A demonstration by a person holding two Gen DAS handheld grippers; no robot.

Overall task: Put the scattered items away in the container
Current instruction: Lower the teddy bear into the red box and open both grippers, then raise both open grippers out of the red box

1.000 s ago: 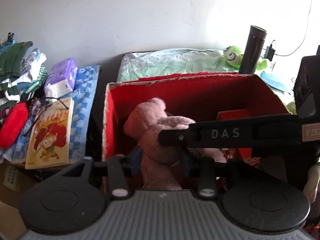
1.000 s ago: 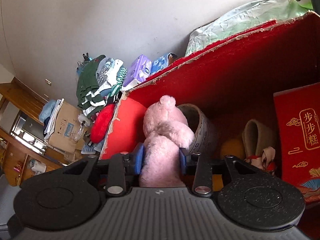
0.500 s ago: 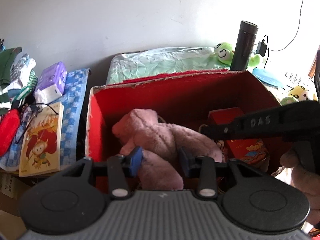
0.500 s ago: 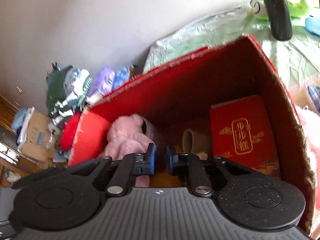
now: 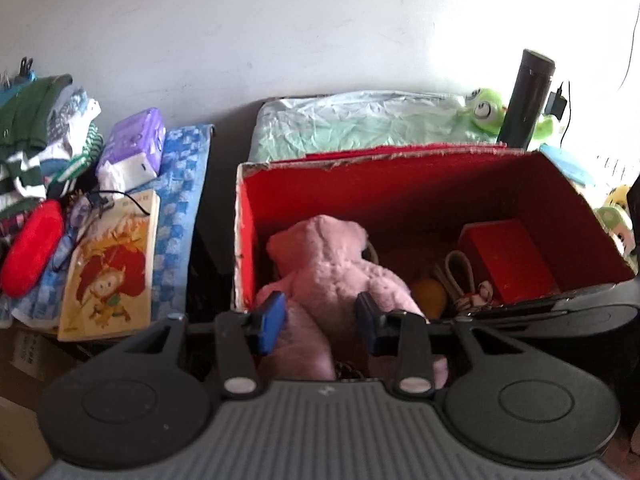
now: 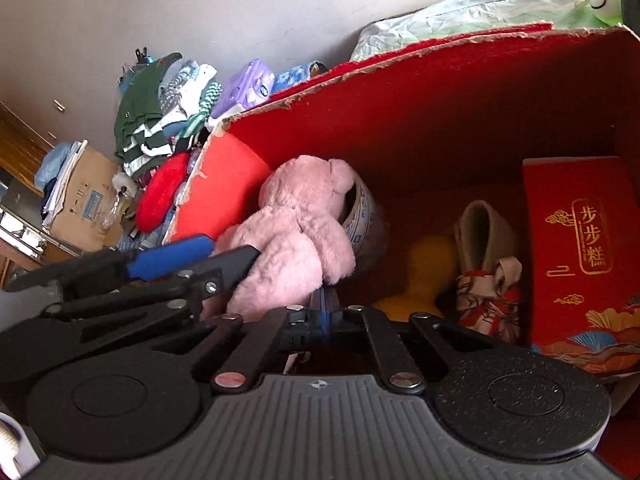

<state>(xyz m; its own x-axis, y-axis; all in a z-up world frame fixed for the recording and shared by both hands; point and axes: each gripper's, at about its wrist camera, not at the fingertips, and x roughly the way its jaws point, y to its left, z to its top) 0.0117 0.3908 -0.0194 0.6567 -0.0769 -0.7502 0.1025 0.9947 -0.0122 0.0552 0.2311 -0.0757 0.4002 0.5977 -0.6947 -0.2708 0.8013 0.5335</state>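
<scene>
A red cardboard box [image 5: 400, 184] stands open in front of me. A pink plush bear [image 5: 332, 272] lies in its left end, also in the right wrist view [image 6: 296, 232]. My left gripper [image 5: 320, 320] is open, its blue pads either side of the bear's lower body; I cannot tell if they touch it. It also shows in the right wrist view [image 6: 188, 258]. My right gripper [image 6: 325, 312] is shut and empty, just over the box's near rim by the bear. The box [image 6: 440, 92] also holds a red gift box [image 6: 580, 248], a yellow toy [image 6: 424, 276] and a roll of tape [image 6: 360, 216].
Left of the box lie a picture book [image 5: 112, 272], a purple tissue pack [image 5: 134, 148], a red pouch [image 5: 32, 252] and folded clothes [image 5: 36, 128] on a blue checked cloth. Behind the box are a green frog plush [image 5: 486, 110] and a black flask [image 5: 528, 100].
My right gripper let go of the bear, drew back and shut. The bear has dropped lower into the box. My left gripper has pulled back slightly, still open around the bear.
</scene>
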